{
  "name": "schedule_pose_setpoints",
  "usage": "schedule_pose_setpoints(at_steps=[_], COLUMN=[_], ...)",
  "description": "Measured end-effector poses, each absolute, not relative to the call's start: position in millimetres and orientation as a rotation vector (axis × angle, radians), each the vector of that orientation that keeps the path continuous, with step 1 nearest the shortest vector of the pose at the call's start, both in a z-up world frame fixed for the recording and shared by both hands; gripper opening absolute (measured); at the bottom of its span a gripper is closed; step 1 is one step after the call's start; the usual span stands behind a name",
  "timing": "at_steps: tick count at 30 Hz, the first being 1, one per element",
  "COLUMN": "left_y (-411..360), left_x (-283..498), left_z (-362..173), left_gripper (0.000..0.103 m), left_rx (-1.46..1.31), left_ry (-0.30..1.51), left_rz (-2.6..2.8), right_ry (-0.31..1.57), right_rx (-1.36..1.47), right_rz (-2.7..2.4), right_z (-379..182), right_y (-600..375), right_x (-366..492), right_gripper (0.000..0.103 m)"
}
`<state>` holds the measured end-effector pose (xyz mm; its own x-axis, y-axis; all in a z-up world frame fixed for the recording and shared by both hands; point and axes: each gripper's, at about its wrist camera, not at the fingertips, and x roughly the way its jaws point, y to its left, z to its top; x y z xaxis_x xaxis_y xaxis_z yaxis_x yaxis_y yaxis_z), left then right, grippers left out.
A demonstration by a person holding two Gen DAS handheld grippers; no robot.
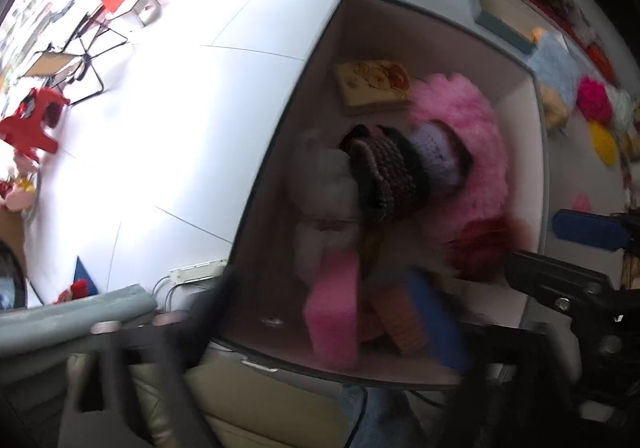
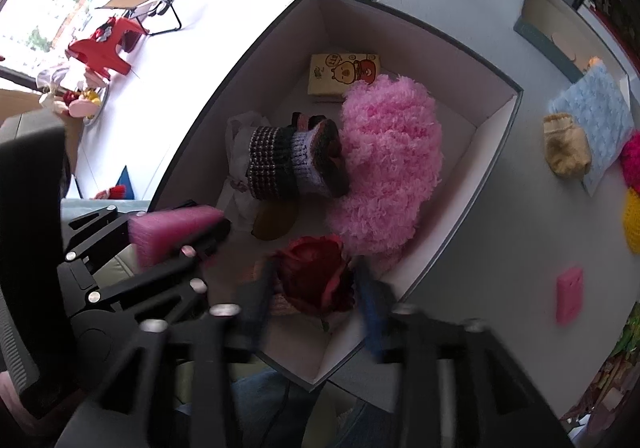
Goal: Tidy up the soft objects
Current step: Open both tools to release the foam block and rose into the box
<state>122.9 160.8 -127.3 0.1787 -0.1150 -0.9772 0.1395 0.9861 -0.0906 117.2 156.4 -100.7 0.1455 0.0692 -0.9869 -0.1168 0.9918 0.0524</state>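
Observation:
A dark-rimmed box (image 1: 524,120) (image 2: 496,116) holds a fluffy pink ball (image 1: 460,136) (image 2: 392,160), a knitted striped piece (image 1: 396,172) (image 2: 292,160), a cartoon tissue pack (image 1: 372,84) (image 2: 344,76), a white bag (image 1: 324,184) and a red fabric rose (image 1: 484,244) (image 2: 316,272). My left gripper (image 1: 332,312) is shut on a pink sponge (image 1: 332,308) (image 2: 172,232) over the box's near corner. My right gripper (image 2: 316,308) straddles the red rose inside the box, jaws apart; its blue finger (image 1: 584,228) shows in the left wrist view.
On the white table (image 2: 500,248) right of the box lie a pale blue cloth (image 2: 592,116), a yellow knitted sock (image 2: 568,148), a pink sponge (image 2: 570,294) and bright pompoms (image 1: 596,100). A teal tray (image 2: 548,24) stands behind. Floor with red stool (image 2: 104,44) lies left.

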Motion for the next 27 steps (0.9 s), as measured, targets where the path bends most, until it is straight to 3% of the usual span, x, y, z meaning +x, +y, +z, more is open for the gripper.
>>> schedule_pose_setpoints(at_steps=[1,3,14,17,27], left_y=[165,166,159,159,164], left_x=[122,120,124,124,118], left_z=[-123,-118,-102,-101,-86], left_gripper=[0.102,0.102,0.102,0.102,0.102], left_rx=[-0.01,0.0,0.07,0.073,0.079], left_ry=[1.367,1.336,1.34,1.349,1.3], left_rz=[-0.182,-0.17,-0.132,-0.142,-0.114], right_ry=[1.414,1.404,1.358,1.336,1.293], right_rx=[-0.025,0.033,0.067,0.065,0.053], right_rz=[0.123,0.104,0.074,0.061,0.034], right_z=[-99,-95,-73,-67,-56], right_y=[152,141,128,126,125], right_x=[118,119,111,108,103], right_gripper=[0.071,0.088,0.088,0.103,0.103])
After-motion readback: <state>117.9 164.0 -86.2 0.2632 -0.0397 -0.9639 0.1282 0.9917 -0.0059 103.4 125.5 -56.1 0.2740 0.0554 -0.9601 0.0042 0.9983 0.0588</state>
